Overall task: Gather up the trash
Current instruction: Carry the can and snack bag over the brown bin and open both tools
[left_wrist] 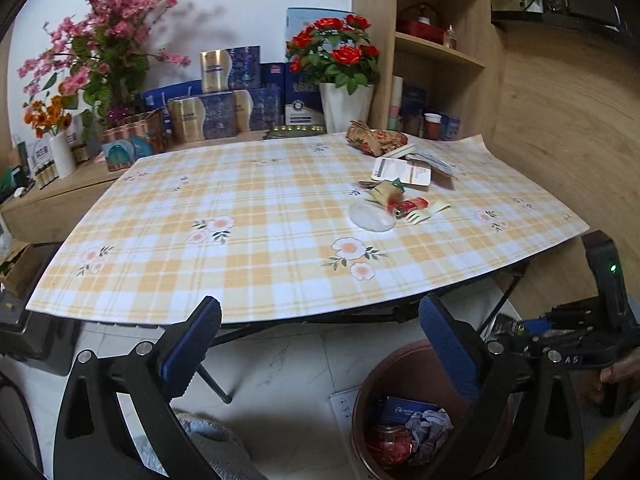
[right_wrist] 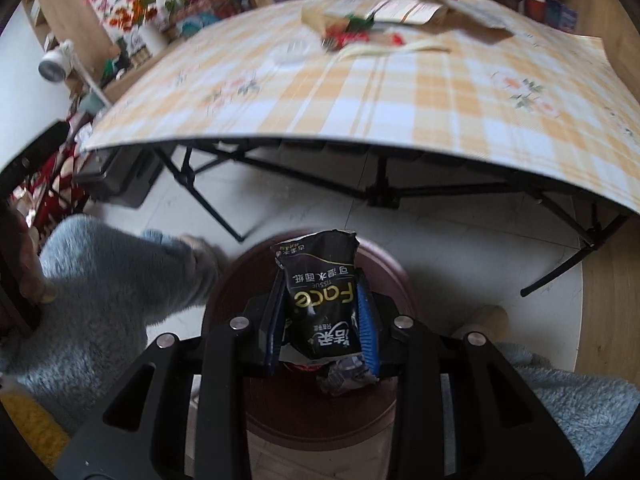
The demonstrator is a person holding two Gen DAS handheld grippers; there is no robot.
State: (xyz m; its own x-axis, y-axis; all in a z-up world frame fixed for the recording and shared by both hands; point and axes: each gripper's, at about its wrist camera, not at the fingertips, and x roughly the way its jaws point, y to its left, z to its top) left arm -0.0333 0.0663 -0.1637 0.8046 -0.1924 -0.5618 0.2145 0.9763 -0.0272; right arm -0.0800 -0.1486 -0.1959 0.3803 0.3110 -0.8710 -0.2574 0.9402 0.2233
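Black tissue packet (right_wrist: 322,300) is clamped in the right claw (right_wrist: 322,320), pinched across its lower half between the two blue pads (right_wrist: 366,320), top end sticking up free. It hangs right over the brown trash bin (right_wrist: 384,264) on the floor, just off the near edge of the counter (right_wrist: 440,92). Bin already has crumpled paper and a red can in it, seen in the left view (left_wrist: 404,436).

Step in hand looks like the drop. To do it well: keep the packet centred over the bin mouth, not the rim, lower a bit, then spread the pads fully so the packet falls clear and doesn't stick to one pad. It's light and crinkly, so it may cling or drift.

Left claw (left_wrist: 320,344) is spread wide, holding nothing, pointing at the counter from the near edge.

More trash sits toward the far right corner of the counter: red wrapper (left_wrist: 408,205), clear plastic lid (left_wrist: 372,218), white card (left_wrist: 402,171), crumpled patterned paper (left_wrist: 372,138). Flower pots and boxes along the far edge are not trash, by my guess.
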